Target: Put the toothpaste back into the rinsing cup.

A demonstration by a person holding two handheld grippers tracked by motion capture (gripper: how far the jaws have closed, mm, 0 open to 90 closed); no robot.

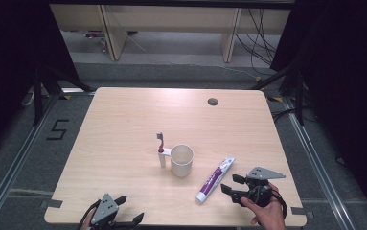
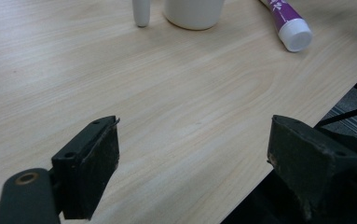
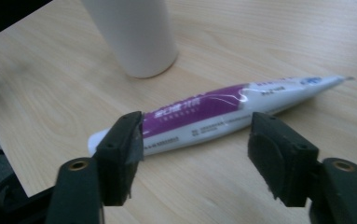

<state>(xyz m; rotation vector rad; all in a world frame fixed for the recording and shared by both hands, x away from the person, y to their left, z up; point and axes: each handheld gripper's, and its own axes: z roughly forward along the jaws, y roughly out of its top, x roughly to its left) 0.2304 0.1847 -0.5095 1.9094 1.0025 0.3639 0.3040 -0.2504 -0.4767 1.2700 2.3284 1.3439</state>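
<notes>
Partly cut off: left tool (image 1: pixel 126 211) at the bottom edge of the high view, with only part of the hand behind it visible. Cut off in the left tool view: upper parts of the toothbrush handle (image 2: pixel 141 13) and of the cup (image 2: pixel 194 13). Hidden in the right tool view: cap end of the toothpaste tube (image 3: pixel 223 112), behind the left-hand jaw. Print on the tube too small to read.

Surroundings: white cup (image 1: pixel 181 160) near the middle of the tabletop (image 1: pixel 123 124); toothbrush (image 1: pixel 161 149) standing upright, touching or just beside the cup's left side. Small round grommet (image 1: pixel 212 101) toward the far edge. Nothing between the right tool and the tube.

Task item: toothpaste tube (image 1: pixel 214 179), white with a purple band, lying flat on the tabletop to the right of the cup, white cap toward the near edge, crimped end pointing away.

Right tool (image 1: pixel 231 184): held in a hand (image 1: pixel 267 215) just right of the tube, jaws partly apart, pads clear of the tube, nothing gripped.

Left tool (image 2: pixel 192 163): jaws spread wide over bare tabletop near the front edge, holding nothing, well apart from the tube.
</notes>
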